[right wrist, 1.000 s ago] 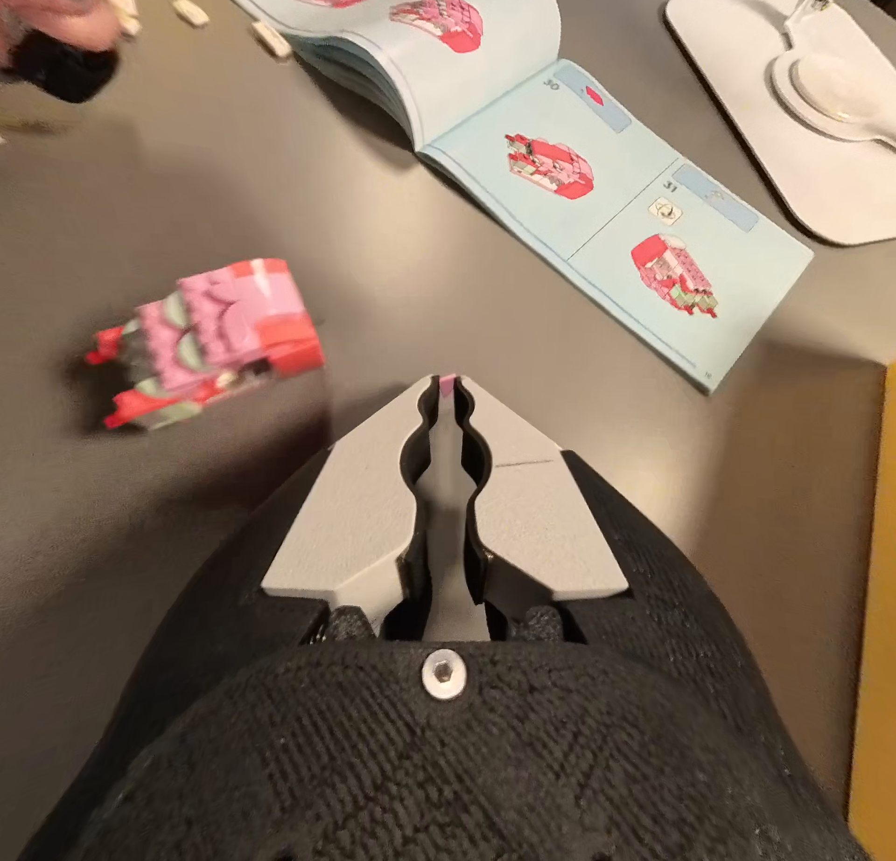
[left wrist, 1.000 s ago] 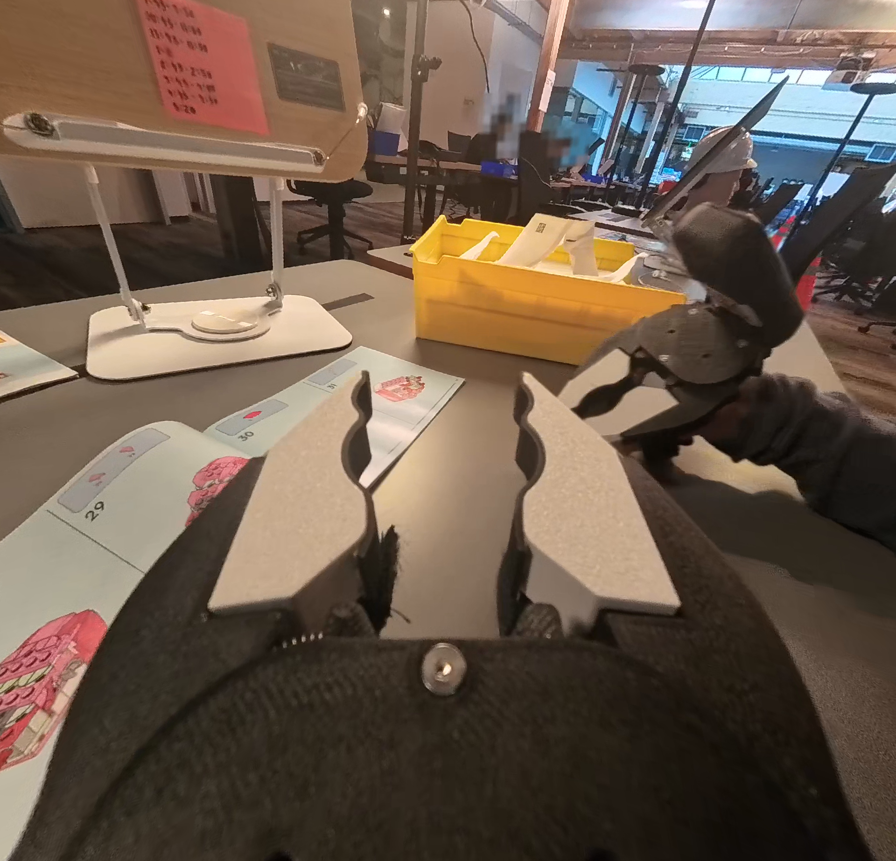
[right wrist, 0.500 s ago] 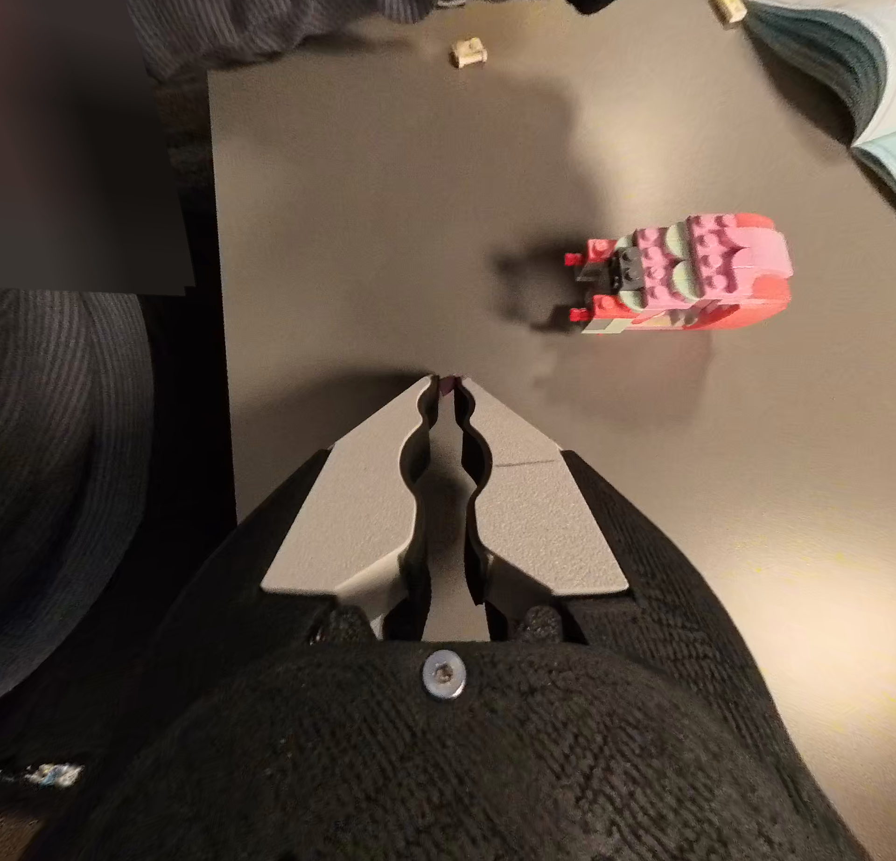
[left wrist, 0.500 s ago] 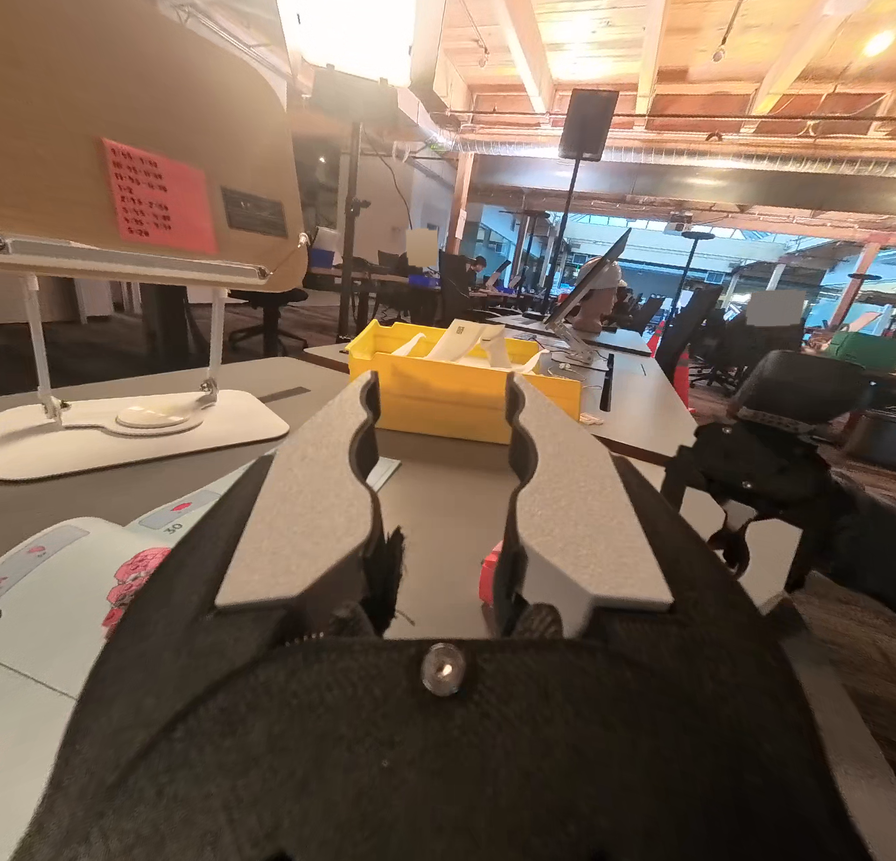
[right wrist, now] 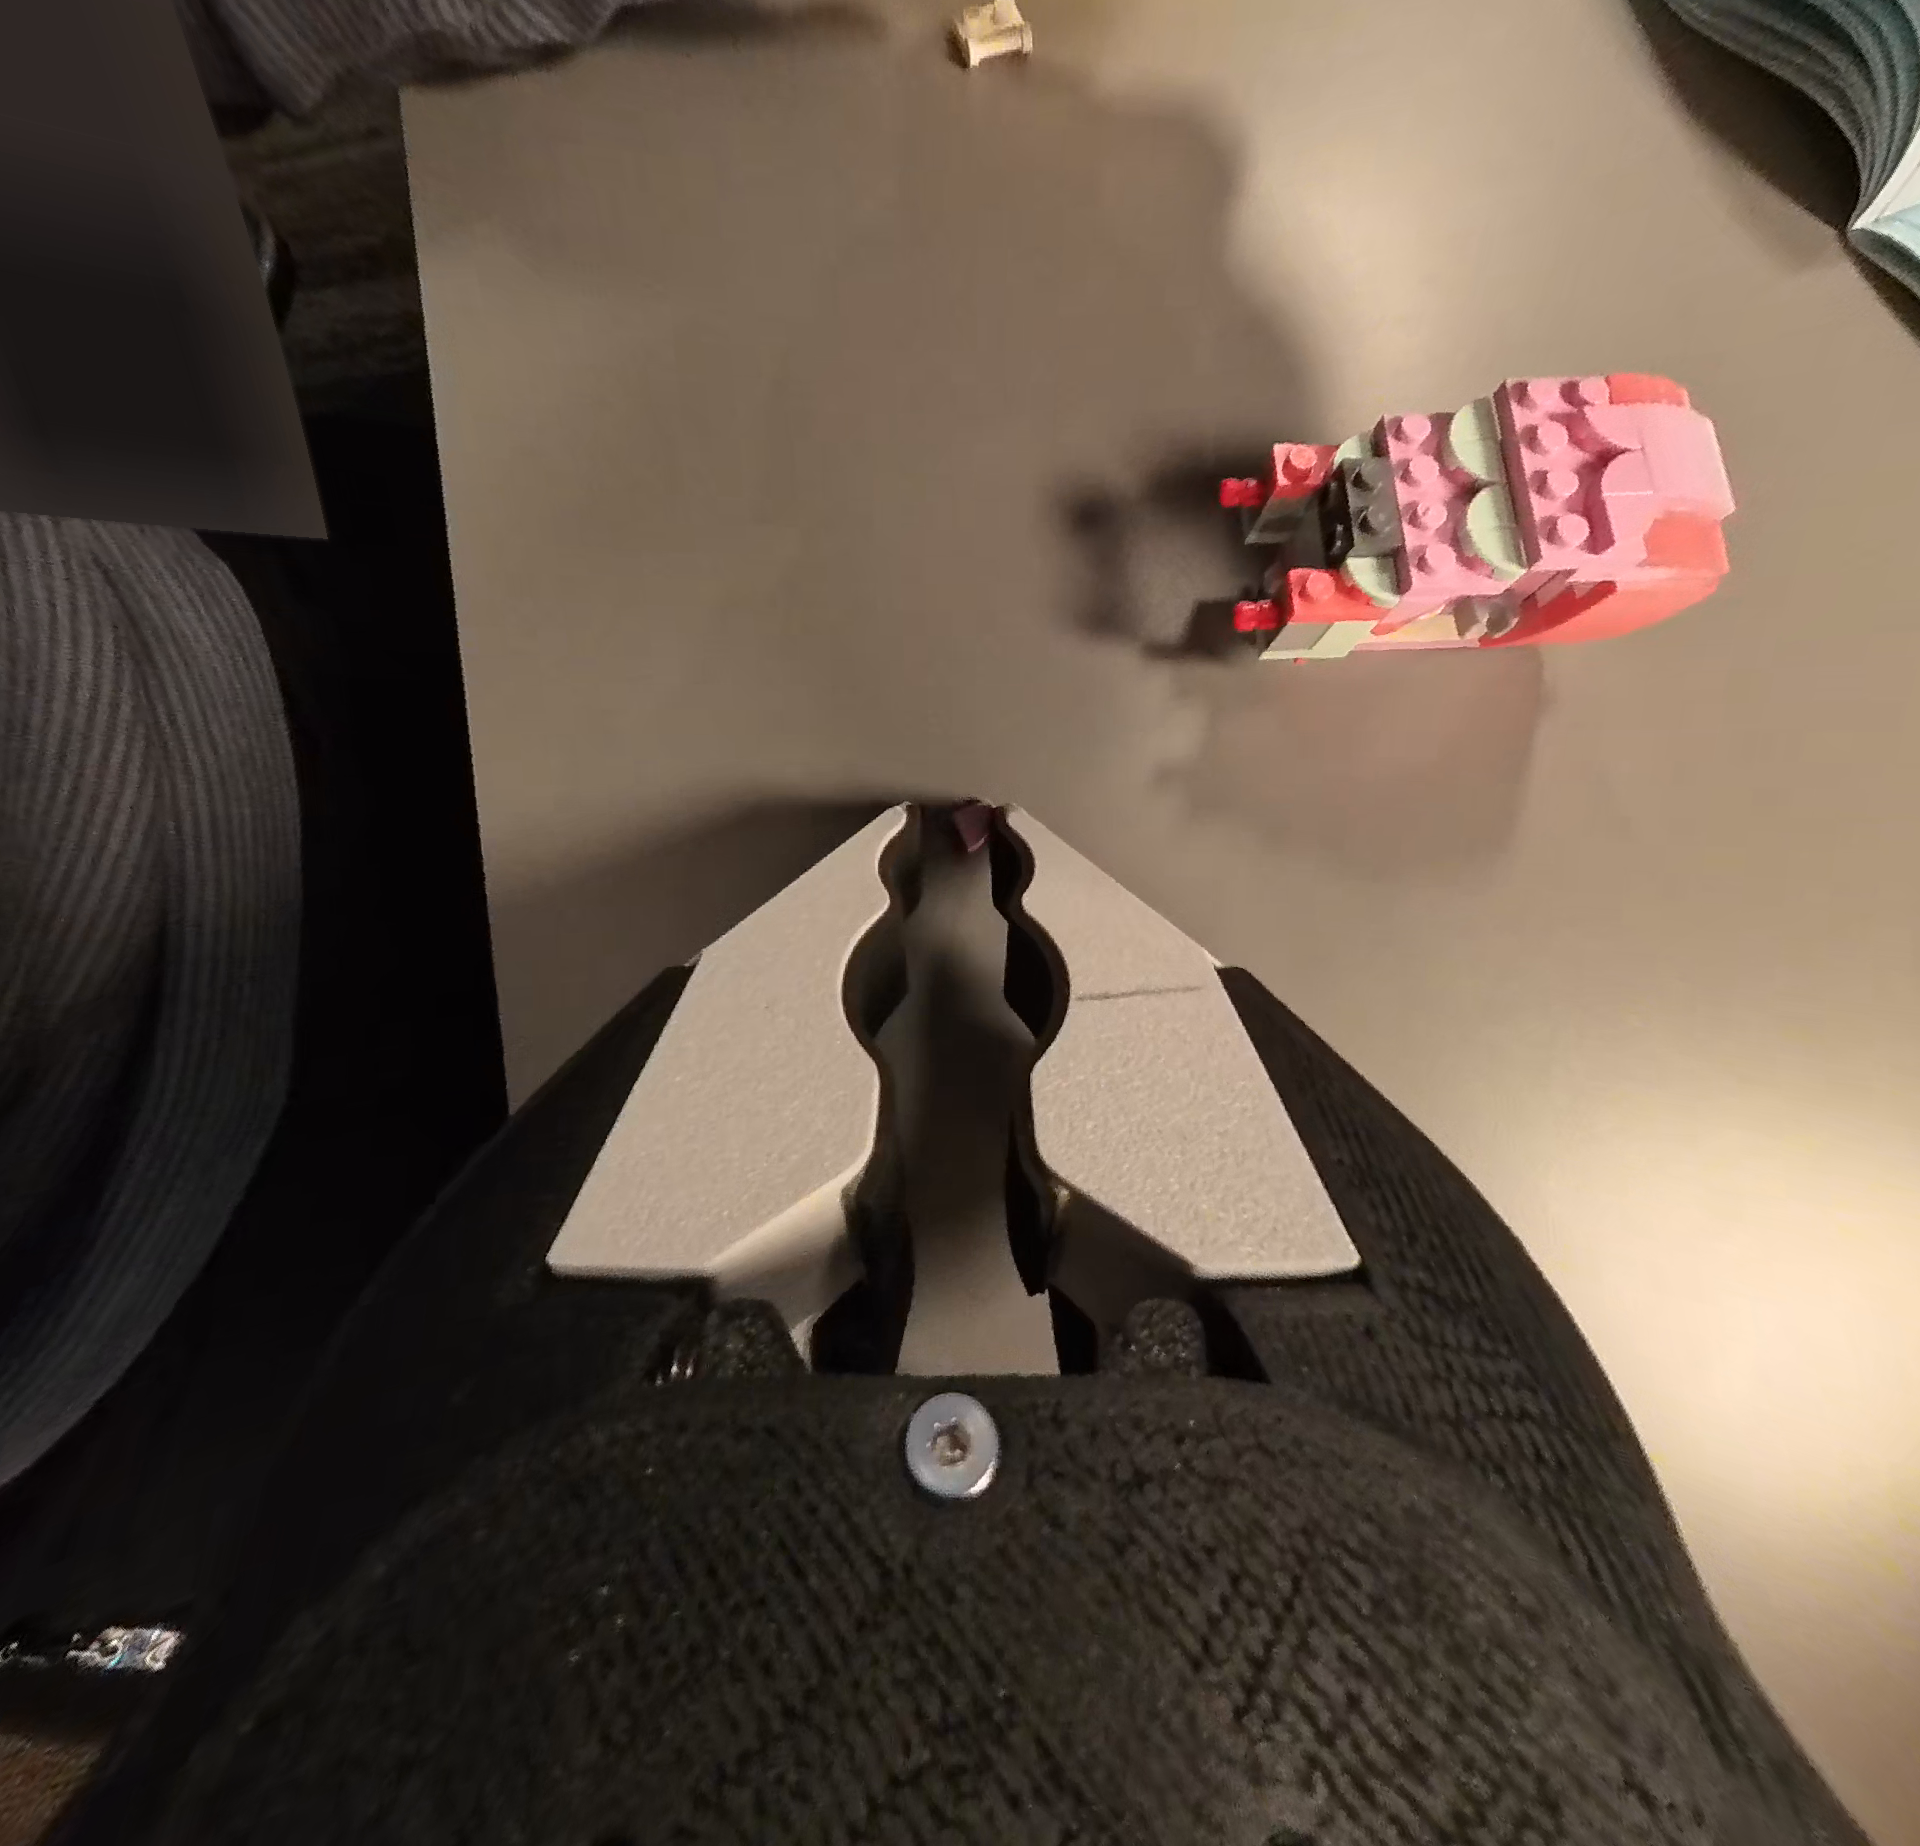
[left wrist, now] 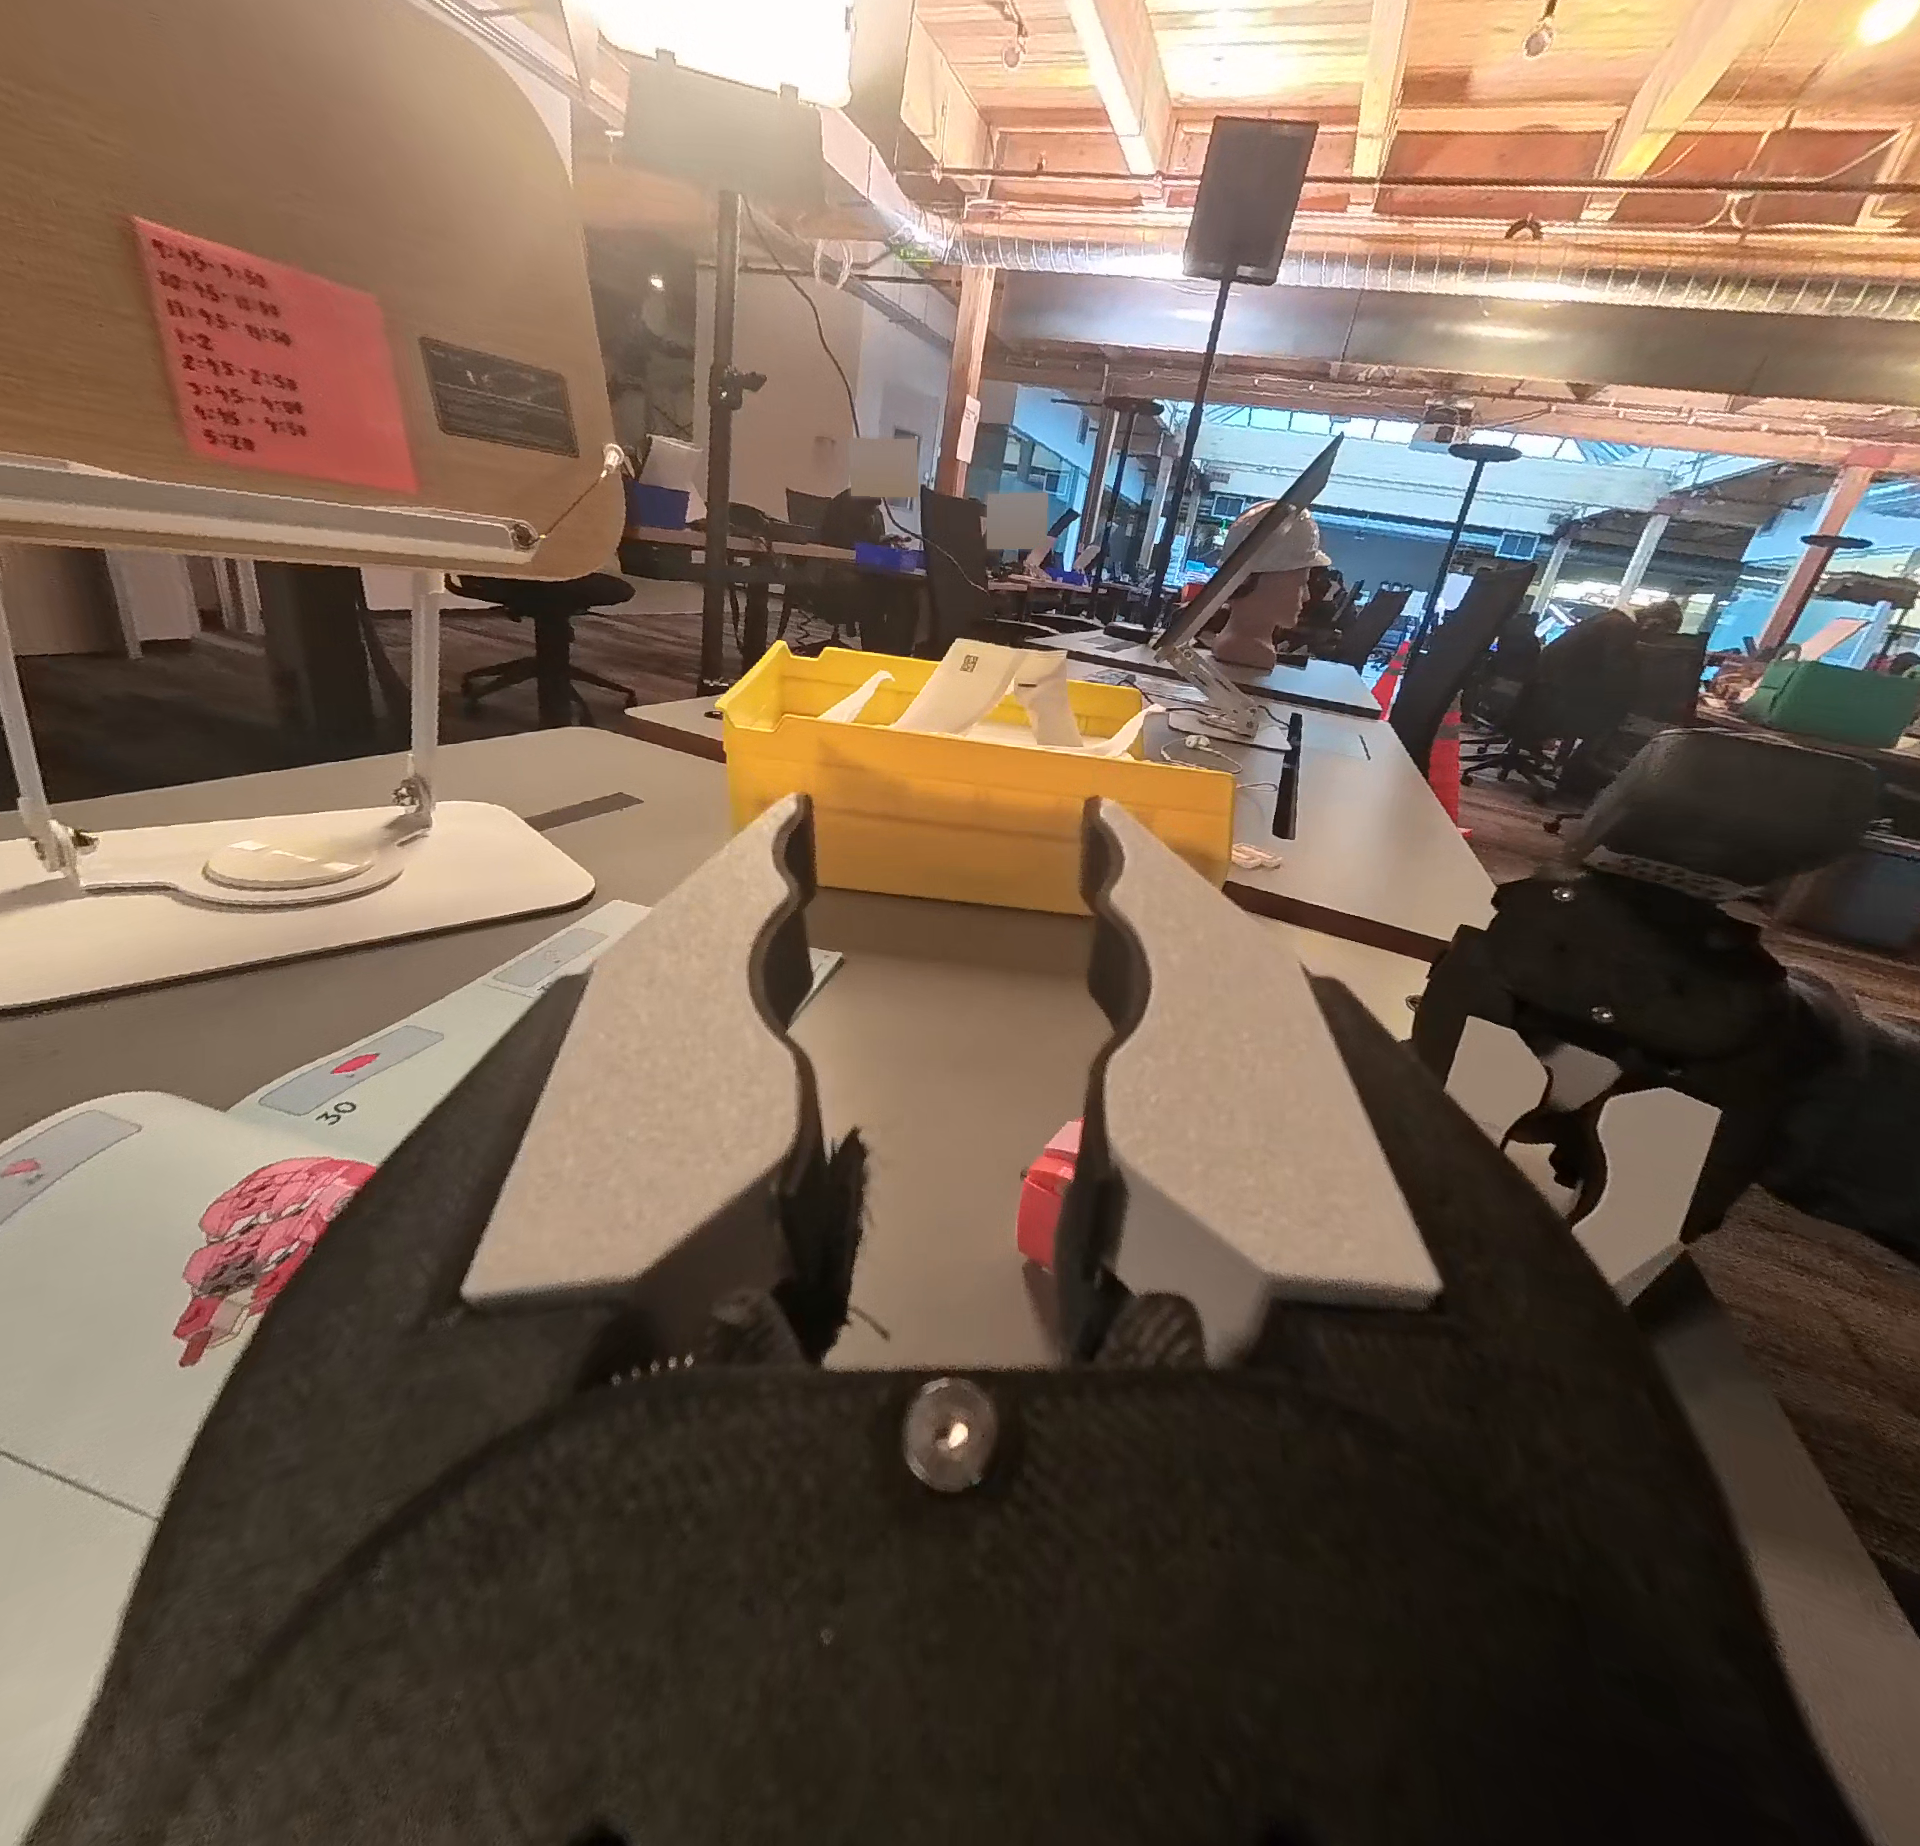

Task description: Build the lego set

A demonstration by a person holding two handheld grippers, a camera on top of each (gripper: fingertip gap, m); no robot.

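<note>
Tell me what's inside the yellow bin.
White folded or bag-like pieces stick up above the rim of the yellow bin; its front wall covers everything lower inside, so the bottom cannot be seen.

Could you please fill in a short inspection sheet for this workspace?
Surface: grey table, matte.
Things: pink and red brick model; open booklet.
Clutter: tan piece; yellow bin; white stand.
Grippers: left gripper wide open, holding nothing; right gripper nearly closed, small purple piece between its tips.
Cables: thin white cable on the far desk.
Surroundings: office chairs, mannequin head.
</note>
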